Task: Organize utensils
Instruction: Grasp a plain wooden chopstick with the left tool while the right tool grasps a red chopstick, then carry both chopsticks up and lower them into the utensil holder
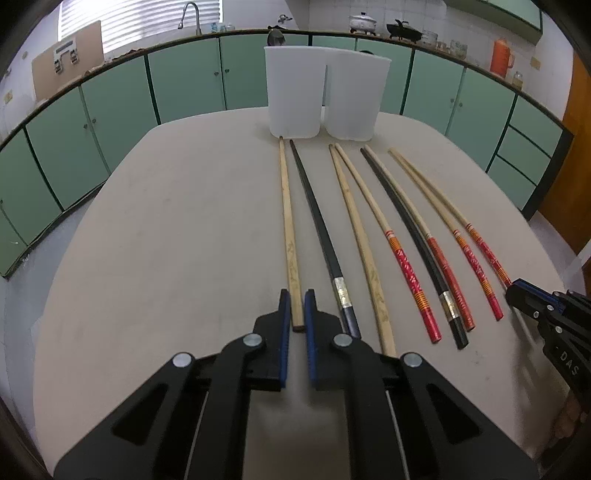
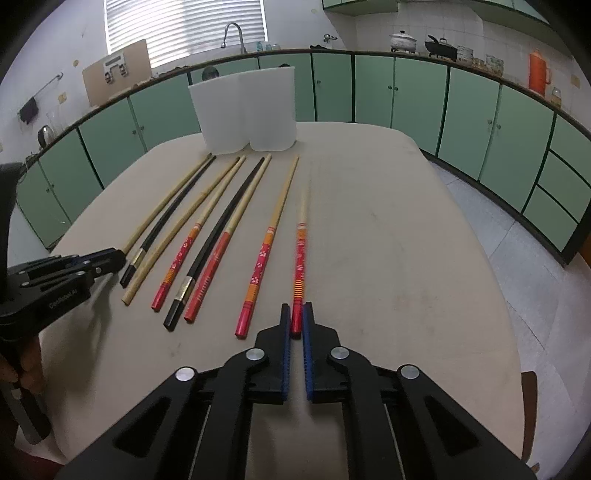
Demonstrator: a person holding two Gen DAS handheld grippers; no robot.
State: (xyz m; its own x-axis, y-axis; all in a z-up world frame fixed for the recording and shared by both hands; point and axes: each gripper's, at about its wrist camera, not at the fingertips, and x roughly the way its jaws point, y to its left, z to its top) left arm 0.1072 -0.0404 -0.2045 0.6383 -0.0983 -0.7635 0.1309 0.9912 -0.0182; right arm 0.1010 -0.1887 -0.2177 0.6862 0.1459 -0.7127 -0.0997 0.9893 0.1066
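Left claw (image 1: 295, 308) tight on plain chopstick (image 1: 288, 229), right claw (image 2: 296, 321) (lettered "DAS") on red chopstick (image 2: 300, 258).

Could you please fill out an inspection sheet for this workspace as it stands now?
Surface: beige table, bare apart from the job's things.
Job's things: eight chopsticks in a row; two white bins standing side by side at the far edge.
Clutter: nothing seen.
Grippers: left gripper shut on the leftmost plain chopstick; right gripper shut on the rightmost red chopstick.
Cables: nothing seen.
Surroundings: green cabinets, faucet, pots, orange flask.
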